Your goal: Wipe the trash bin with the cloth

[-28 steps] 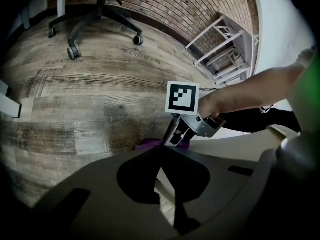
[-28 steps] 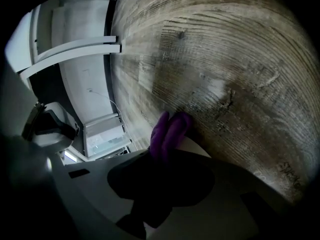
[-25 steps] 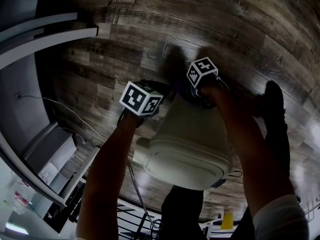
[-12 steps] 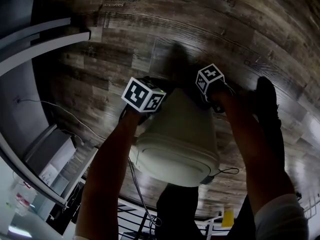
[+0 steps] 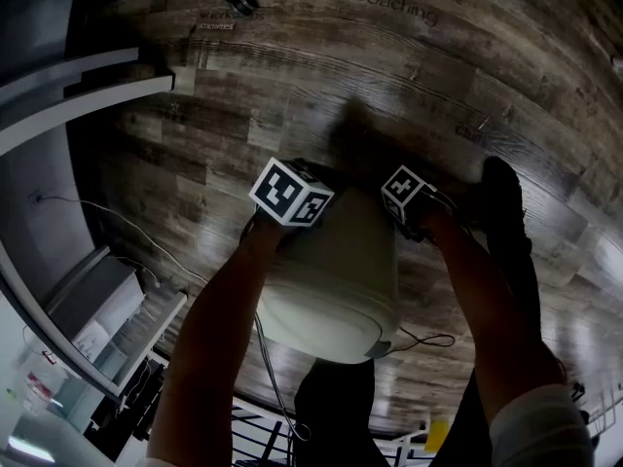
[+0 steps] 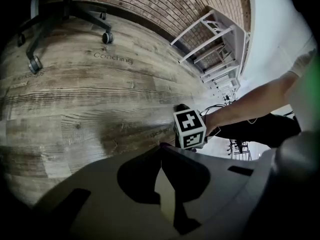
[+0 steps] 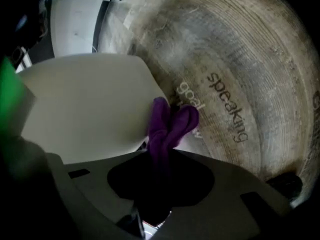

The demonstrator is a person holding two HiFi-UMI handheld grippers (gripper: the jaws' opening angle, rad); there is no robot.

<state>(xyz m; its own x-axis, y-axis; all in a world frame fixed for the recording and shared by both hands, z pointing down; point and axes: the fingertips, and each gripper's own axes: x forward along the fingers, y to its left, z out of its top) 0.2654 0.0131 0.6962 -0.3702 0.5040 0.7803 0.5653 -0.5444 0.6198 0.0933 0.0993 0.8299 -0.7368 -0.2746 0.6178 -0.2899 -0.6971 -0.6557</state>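
trash bin (image 5: 331,280) far end hidden | cloth (image 7: 164,126) lower part lost in shadow

dark wood-plank floor (image 5: 467,76) with printed words; brick wall (image 6: 165,1), a wheeled chair (image 6: 65,14), perhaps white shelving (image 6: 212,39).

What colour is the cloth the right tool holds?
Purple. The right gripper view shows the cloth best, beside the cream trash bin.

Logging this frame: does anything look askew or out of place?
The trash bin isn't standing: it is tipped far off upright. The right gripper, jaws shut on the purple cloth, holds it at the bin's edge. Nothing looks spilled or damaged.
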